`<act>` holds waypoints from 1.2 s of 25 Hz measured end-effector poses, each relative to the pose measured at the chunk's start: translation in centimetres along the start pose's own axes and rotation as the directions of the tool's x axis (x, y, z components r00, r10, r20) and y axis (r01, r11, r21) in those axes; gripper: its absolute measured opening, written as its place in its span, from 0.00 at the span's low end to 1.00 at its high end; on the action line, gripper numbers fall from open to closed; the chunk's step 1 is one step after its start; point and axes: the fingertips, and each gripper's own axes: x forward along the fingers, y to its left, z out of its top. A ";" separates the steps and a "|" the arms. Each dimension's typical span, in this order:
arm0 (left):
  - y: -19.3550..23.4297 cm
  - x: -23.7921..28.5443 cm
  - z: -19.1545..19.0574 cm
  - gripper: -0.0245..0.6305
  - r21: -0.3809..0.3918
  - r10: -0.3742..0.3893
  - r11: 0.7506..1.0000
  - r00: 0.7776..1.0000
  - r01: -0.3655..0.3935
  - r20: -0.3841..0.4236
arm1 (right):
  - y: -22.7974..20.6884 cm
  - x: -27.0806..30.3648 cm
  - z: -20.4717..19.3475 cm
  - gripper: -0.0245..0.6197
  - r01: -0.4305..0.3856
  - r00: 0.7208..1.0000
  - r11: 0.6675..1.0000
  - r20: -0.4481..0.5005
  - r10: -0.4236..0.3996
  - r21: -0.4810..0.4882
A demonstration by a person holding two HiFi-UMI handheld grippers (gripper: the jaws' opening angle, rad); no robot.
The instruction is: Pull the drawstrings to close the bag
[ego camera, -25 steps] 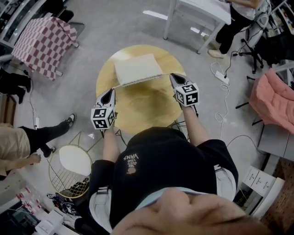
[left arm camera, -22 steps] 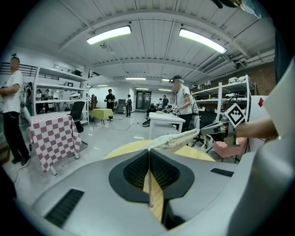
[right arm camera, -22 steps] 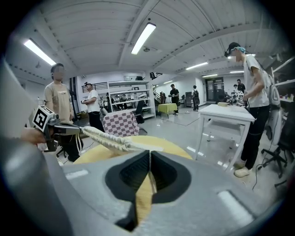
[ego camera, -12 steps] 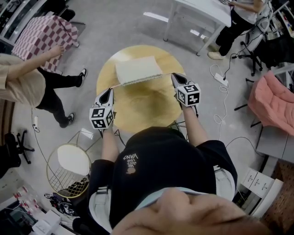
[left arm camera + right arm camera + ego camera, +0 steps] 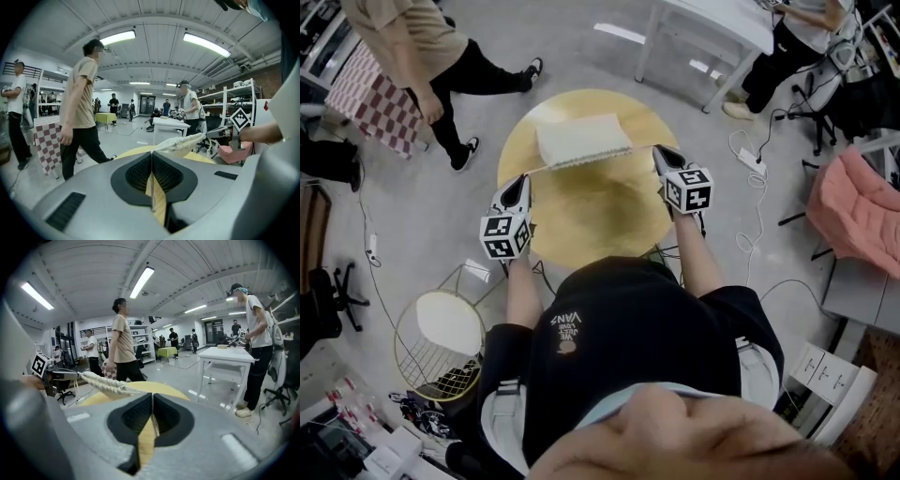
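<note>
The left tool (image 5: 522, 181) is pinched shut on the left drawstring (image 5: 539, 172), and the right tool (image 5: 660, 153) is shut on the right drawstring (image 5: 136, 391). Between them the bag (image 5: 582, 141) lies on the round counter (image 5: 600, 220), its near mouth gathered. Tools and bag have barely shifted in the last second. A walking person (image 5: 422, 47) has crossed to the far left.

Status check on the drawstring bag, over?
Grippers: left gripper, right gripper, each shut on a drawstring, pulled taut. Bag on round table, mouth puckered, not cinched. Person beyond table, clear of it.
</note>
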 end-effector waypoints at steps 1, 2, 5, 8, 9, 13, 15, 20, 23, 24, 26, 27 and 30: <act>0.0 -0.1 0.1 0.06 -0.004 0.000 1.000 1.000 0.000 0.001 | -0.1 -0.1 0.0 0.04 0.001 1.000 1.000 0.000 -0.001 0.001; 0.0 -0.1 0.1 0.06 -0.008 0.000 1.000 1.000 0.000 0.002 | -0.2 -0.1 0.1 0.04 0.002 1.000 1.000 0.000 -0.002 0.001; 0.0 -0.1 0.0 0.06 -0.010 0.003 1.000 1.000 -0.003 0.004 | -0.6 -0.2 -0.2 0.04 0.009 1.000 1.000 -0.001 -0.009 0.002; 0.1 -0.2 -0.2 0.06 -0.018 0.005 1.000 1.000 -0.005 0.007 | -0.8 -0.4 -0.4 0.04 0.012 1.000 1.000 0.002 -0.012 0.012; 0.1 -0.3 -0.2 0.06 -0.021 0.007 1.000 1.000 -0.007 0.007 | -0.9 -0.4 -0.5 0.04 0.012 1.000 1.000 0.002 -0.012 0.013; 0.1 -0.5 -0.2 0.06 -0.022 0.011 1.000 1.000 -0.011 0.006 | -1.2 -0.8 -0.5 0.04 0.018 1.000 1.000 0.002 -0.018 0.017; 0.1 -0.6 -0.2 0.06 -0.026 0.011 1.000 1.000 -0.010 0.007 | -1.3 -0.9 -0.6 0.04 0.020 1.000 1.000 0.000 -0.020 0.018; 0.0 -0.5 -0.2 0.06 -0.033 0.009 0.999 1.000 -0.009 0.009 | -1.6 -1.1 -0.8 0.04 0.024 1.000 1.000 -0.004 -0.023 0.014; 0.0 -0.6 -0.2 0.06 -0.037 0.007 0.999 1.000 -0.006 0.011 | -1.7 -1.2 -0.8 0.04 0.028 1.000 1.000 -0.003 -0.028 0.014; 0.1 -0.7 -0.2 0.06 -0.040 0.006 0.999 1.000 -0.006 0.013 | -1.8 -1.2 -0.8 0.04 0.029 1.000 0.999 -0.002 -0.029 0.014; 0.1 -0.7 -0.2 0.06 -0.045 0.009 0.999 1.000 -0.008 0.017 | -1.9 -1.2 -0.8 0.04 0.030 1.000 0.999 0.001 -0.030 0.017; 0.1 -0.8 -0.3 0.06 -0.046 0.012 0.999 1.000 -0.011 0.019 | -1.9 -1.2 -0.8 0.04 0.031 1.000 0.999 0.002 -0.031 0.017; 0.3 -0.9 -0.2 0.06 -0.048 0.022 0.999 0.999 -0.020 0.028 | -2.1 -1.2 -0.9 0.04 0.042 0.999 0.999 0.001 -0.042 0.018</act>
